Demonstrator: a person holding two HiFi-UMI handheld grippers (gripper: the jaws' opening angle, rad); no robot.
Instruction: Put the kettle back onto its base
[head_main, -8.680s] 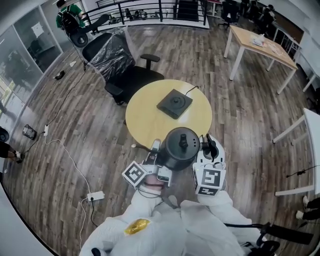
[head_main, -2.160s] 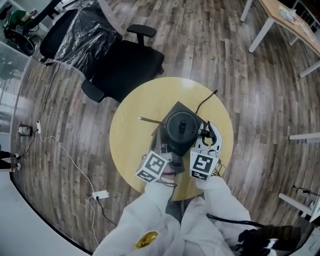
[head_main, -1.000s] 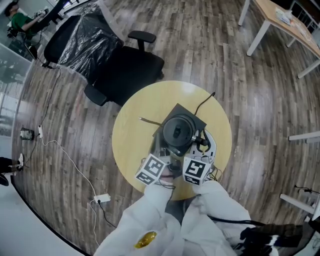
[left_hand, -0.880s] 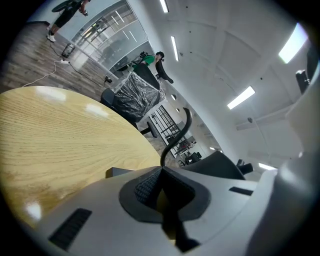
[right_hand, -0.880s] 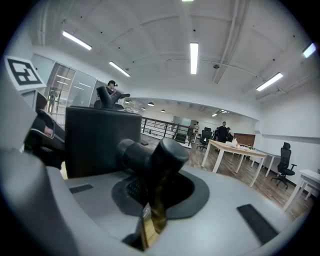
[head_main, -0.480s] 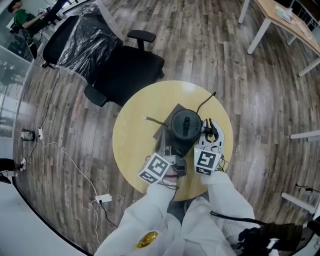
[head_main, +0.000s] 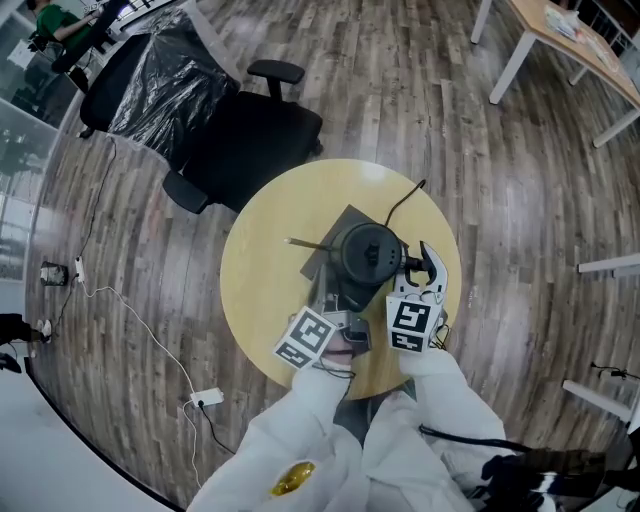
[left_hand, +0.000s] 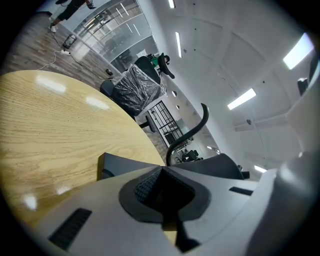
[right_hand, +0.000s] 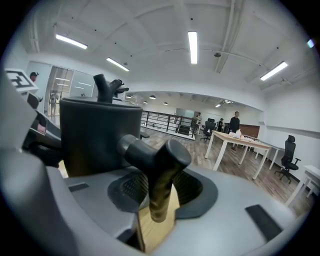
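Black kettle (head_main: 367, 252): frame centre, over its base (head_main: 326, 247); whether it is seated is unclear.
Right gripper (right_hand: 159, 192): clamped on the handle (right_hand: 152, 160), likely carrying the weight.
Left gripper (left_hand: 163, 175): jaws together, empty, at the base's edge, perhaps steadying it.

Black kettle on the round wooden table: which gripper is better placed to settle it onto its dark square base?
Right. The right gripper grips the black kettle by its handle; the left gripper is shut and empty beside the dark square base.

Base (head_main: 327, 250) mostly hidden beneath kettle (head_main: 368, 253)
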